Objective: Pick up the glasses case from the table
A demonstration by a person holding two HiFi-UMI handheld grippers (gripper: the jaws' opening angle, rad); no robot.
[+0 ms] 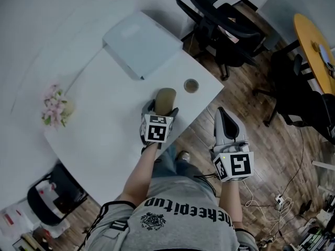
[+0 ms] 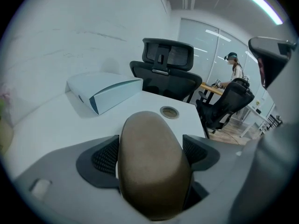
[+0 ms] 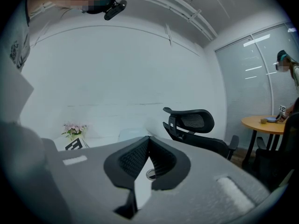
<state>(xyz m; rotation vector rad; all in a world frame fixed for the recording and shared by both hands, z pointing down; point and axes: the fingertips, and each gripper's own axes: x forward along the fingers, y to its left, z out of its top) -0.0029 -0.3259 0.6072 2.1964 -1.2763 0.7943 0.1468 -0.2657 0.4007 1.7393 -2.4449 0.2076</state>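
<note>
A tan, rounded glasses case (image 1: 165,99) lies on the white table (image 1: 104,109) near its front edge. My left gripper (image 1: 161,111) is lowered over the case's near end. In the left gripper view the case (image 2: 149,162) fills the gap between the two black pads (image 2: 105,155), and the jaws stand wide with no visible squeeze on it. My right gripper (image 1: 223,115) hangs off the table's edge over the wooden floor, apart from the case. In its own view the right gripper (image 3: 148,141) has its pads meeting at the tips with nothing held.
A white box (image 1: 142,43) sits at the back of the table, and a round cable grommet (image 1: 191,85) lies right of the case. Pink flowers (image 1: 55,106) stand at the left. Black office chairs (image 1: 220,25) and a yellow round table (image 1: 314,41) stand beyond.
</note>
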